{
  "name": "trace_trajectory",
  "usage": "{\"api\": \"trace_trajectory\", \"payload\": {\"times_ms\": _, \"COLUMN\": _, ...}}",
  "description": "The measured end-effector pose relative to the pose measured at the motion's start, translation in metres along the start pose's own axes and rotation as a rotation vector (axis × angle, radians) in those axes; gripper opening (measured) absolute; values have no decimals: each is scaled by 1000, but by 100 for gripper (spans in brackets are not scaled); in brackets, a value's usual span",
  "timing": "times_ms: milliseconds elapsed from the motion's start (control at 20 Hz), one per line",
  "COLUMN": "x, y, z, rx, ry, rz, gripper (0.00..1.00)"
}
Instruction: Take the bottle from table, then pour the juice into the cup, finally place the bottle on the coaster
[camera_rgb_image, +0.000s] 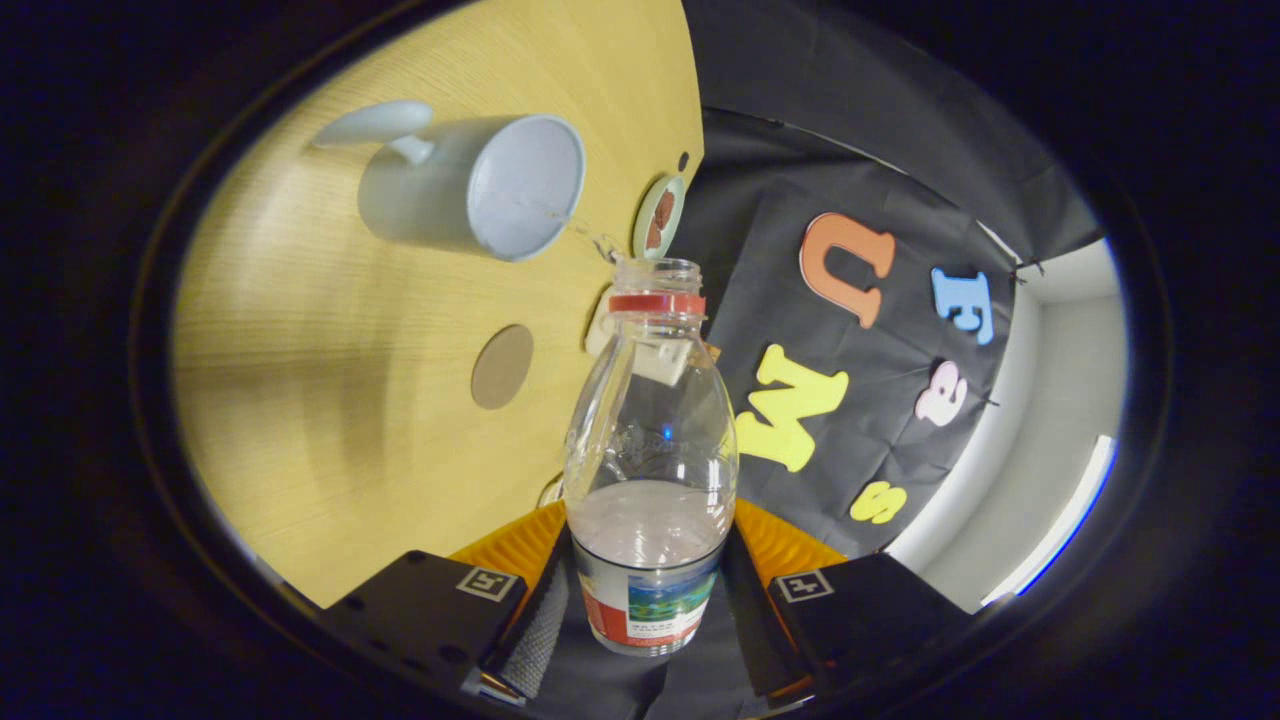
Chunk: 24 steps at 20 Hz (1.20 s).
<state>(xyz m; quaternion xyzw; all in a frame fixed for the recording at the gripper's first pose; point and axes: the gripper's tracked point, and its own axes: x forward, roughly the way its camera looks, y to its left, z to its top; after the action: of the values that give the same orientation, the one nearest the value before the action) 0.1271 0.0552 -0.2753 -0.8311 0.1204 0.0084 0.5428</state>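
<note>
1. One wooden table (330, 400) takes up the widest part of the gripper view, its pale grain running beyond and beside the fingers; the whole scene appears rotated, so the tabletop stands like a wall next to the bottle.
2. Next in size, the clear plastic bottle (650, 450) sits between the two fingers, its labelled base nearest the camera and its open neck, ringed by a red band, pointing away toward the cup. Liquid fills only the lower part near the label.
3. The gripper (648, 600) is clamped on the bottle: both fingers press against its lower body on opposite sides, holding it off the table.
4. A pale mug-style cup (470, 185) with a handle stands on the table beyond the bottle's mouth, its opening facing the bottle. A thin thread of liquid stretches from the bottle's mouth to the cup's rim.
5. A round brown coaster (502, 366) lies flat on the table, apart from the cup and beside the bottle's shoulder.
6. Smallest, a round disc (657, 216) with a brownish centre rests near the table's edge, just beyond the bottle's mouth.
</note>
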Motion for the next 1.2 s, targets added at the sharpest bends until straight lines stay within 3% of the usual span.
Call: {"api": "trace_trajectory", "payload": {"times_ms": 1200, "x": -3, "y": -32, "z": 7, "rx": -130, "ry": 12, "rz": -63, "gripper": 79}}
